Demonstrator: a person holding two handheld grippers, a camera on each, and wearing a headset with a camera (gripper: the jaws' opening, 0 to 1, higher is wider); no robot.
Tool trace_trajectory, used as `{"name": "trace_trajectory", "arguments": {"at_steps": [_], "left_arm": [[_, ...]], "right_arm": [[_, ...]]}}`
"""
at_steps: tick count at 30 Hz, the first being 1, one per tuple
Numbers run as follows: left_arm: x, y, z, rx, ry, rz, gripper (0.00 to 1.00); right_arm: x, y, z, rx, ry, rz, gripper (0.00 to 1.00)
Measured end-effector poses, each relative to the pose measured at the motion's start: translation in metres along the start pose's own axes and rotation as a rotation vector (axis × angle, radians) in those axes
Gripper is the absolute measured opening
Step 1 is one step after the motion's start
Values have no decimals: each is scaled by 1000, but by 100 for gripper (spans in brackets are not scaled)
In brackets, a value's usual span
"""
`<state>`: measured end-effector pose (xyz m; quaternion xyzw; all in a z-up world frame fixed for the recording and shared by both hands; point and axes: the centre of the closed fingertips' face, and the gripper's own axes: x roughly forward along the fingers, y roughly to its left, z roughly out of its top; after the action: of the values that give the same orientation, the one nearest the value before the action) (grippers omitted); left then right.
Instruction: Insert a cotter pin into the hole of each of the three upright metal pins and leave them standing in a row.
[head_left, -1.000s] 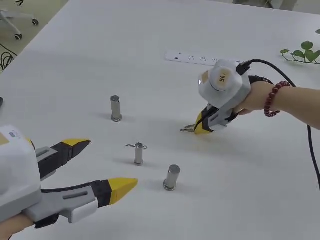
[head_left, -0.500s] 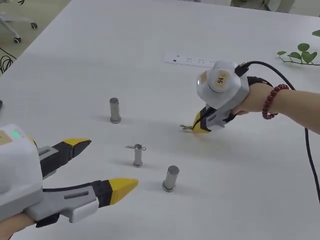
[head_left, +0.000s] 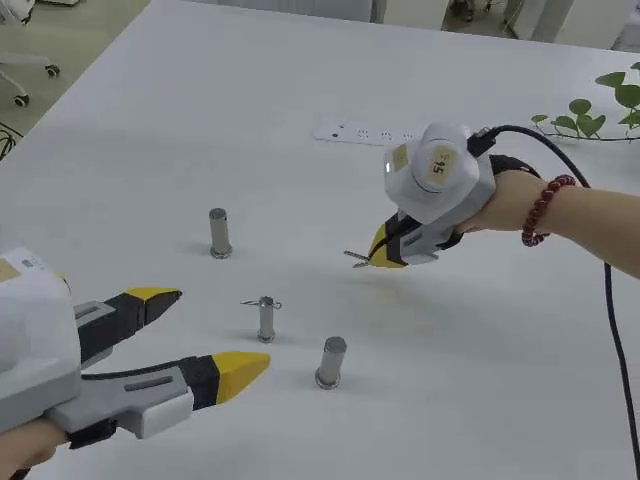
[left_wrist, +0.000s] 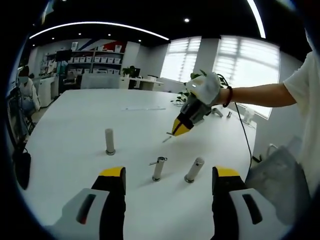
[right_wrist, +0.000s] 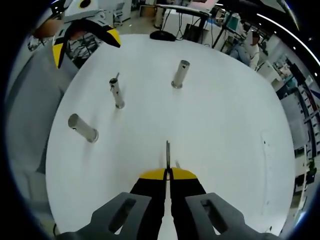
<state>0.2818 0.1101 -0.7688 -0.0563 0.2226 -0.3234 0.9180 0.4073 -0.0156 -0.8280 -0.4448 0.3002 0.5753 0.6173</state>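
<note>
Lower left in the head view, the left tool (head_left: 220, 328) hangs wide open over the white bench (head_left: 200, 110). Beyond it stand three upright pins: the nearest pin (head_left: 330, 362), the middle pin (head_left: 265, 320) carrying a fitted cotter pin (head_left: 262, 302), and the far pin (head_left: 219, 232). Right of centre, the right tool (head_left: 378, 255) pinches a loose cotter pin (head_left: 357, 258) — a power strip (head_left: 375, 133) lies behind.

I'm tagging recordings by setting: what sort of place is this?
Probably an office or lab workroom: a large white table with a power strip on it, stocked shelving along the far wall, and big windows with blinds.
</note>
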Motion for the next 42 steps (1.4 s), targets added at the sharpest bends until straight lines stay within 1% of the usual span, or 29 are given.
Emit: {"name": "trace_trajectory", "arguments": {"at_steps": [3,7,11,13,20,23,29,32,34,35,38,39,40,41,42], "left_arm": [[1,-2,3,-15,1,-12,67],[2,-5,3,-30,30,-26,61],[4,-10,4,-38,39,-41,58],[5,-12,5,-35,41,-46,57],[8,-20,9,-43,42,-67,53],[9,-23,9,-49,43,-75,49],[14,-30,11,-97,33,-96,45],[16,-33,12,-118,35,-107,42],[17,-36,13,-145,30,-119,39],[18,-37,13,-168,26,-122,38],[21,-38,13,-204,18,-128,36],[22,-39,14,-232,10,-130,35],[23,-41,16,-272,-1,-143,33],[23,-42,17,-294,-7,-148,32],[24,-41,16,-302,-9,-148,32]], "right_arm": [[-8,6,8,-19,-21,-15,2],[-16,15,17,-43,-45,-27,2],[-24,22,25,-63,-67,-40,2],[-27,26,29,-79,-82,-48,2],[-38,39,38,-111,-107,-65,2],[-42,45,42,-129,-115,-73,3],[-47,59,49,-156,-132,-83,3],[-49,64,52,-169,-136,-87,3],[-51,67,53,-177,-140,-93,3],[-52,69,55,-182,-142,-96,3],[-53,74,58,-193,-149,-98,3],[-54,75,58,-197,-150,-99,3],[-54,77,59,-202,-151,-100,3],[-54,78,60,-203,-151,-99,3],[-55,80,61,-208,-153,-101,3]]}}
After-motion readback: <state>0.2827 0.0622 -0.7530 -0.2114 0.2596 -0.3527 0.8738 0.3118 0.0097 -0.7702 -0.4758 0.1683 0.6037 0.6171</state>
